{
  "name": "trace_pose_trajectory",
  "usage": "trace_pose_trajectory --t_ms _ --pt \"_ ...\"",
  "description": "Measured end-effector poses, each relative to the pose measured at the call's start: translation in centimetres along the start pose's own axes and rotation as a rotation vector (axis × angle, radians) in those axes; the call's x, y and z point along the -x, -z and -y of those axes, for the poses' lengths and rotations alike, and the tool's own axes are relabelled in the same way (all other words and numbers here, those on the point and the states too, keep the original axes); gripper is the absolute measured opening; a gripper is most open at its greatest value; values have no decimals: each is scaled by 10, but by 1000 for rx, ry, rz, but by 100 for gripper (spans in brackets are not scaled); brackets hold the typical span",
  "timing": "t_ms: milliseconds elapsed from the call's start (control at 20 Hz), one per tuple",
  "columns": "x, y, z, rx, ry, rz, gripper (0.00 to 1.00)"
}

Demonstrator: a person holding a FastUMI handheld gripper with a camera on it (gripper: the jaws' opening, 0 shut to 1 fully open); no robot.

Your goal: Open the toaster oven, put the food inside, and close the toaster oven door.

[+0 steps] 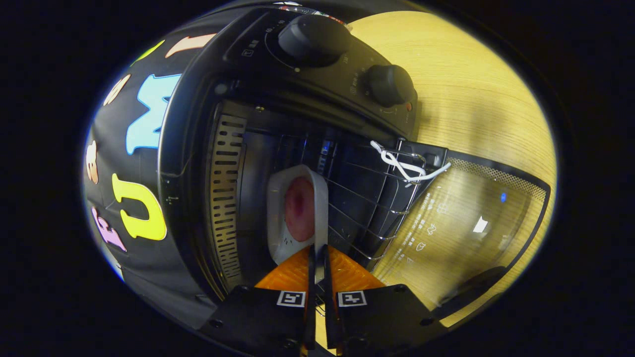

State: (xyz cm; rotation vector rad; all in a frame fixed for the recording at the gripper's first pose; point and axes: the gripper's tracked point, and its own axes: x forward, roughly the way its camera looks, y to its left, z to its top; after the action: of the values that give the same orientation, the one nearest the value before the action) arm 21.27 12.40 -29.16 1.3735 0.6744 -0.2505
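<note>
- my tool [317,258] has its two fingers drawn almost together, pinching the near rim of a white dish [278,208]; only a thin slit remains between them.
- the white dish carries the food [300,208], a reddish-pink piece lying in its hollow; seen through my rolled camera, the dish appears stood on edge.
- dish and food sit just ahead of the fingertips, inside the mouth of the toaster oven [198,124], resting on or just above the wire rack [367,198]; i cannot tell whether they touch it.
- the toaster oven door [471,218] is swung fully open, its glass pane lying out over the tabletop [471,89], whose wood grain shows through it.
- the door's dark handle [476,285] sits at the far edge of the pane, beside my tool's body.
- a white cord [404,166] is tied around the wire rack's front corner, near the door hinge.
- a perforated vent panel [225,198] lines the oven's inner wall, just beside the dish on the side away from the door.
- two round knobs, a larger one [312,37] and a smaller one [389,84], stand on the control panel beyond the cavity.
- the cavity wall and rack wires closely flank the dish.
</note>
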Motion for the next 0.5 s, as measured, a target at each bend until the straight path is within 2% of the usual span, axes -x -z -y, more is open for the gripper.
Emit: trace_pose_trajectory --t_ms 50,150,250,300,500 --pt "2 3 -3 1 -18 -9 11" --pt "8 11 -6 3 -38 -42 21" --pt "18 20 -6 7 -52 -80 36" --pt "23 24 -10 3 -73 -96 45" --pt "51 41 -3 50 -65 -148 83"
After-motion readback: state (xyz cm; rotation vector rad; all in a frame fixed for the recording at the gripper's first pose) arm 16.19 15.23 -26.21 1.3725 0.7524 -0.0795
